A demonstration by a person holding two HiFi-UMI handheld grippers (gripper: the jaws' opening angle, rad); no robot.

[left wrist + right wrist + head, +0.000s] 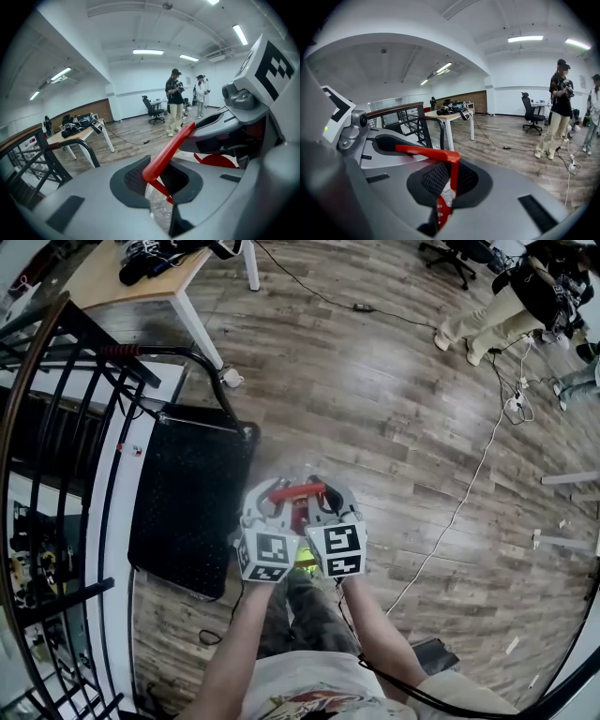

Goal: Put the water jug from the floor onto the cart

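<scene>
The water jug hangs off the floor by its red handle (pixel 298 491), just right of the black flat cart (pixel 192 502). My left gripper (pixel 265 501) is shut on the handle's left end and my right gripper (pixel 328 498) is shut on its right end. The left gripper view has the red bar (pixel 168 150) running between my left gripper's (pixel 157 180) jaws, with clear jug plastic (pixel 159 206) below. In the right gripper view the handle (pixel 429 153) bends down through my right gripper (pixel 449 180) toward the jug's neck (pixel 443 206). The grippers hide most of the jug's body.
The cart's curved push handle (pixel 187 357) rises at its far end. A black railing (pixel 56 427) runs along the left. A white-legged table (pixel 141 277) stands at the back left. A cable (pixel 469 484) crosses the wooden floor, and people (pixel 506 306) stand at the far right.
</scene>
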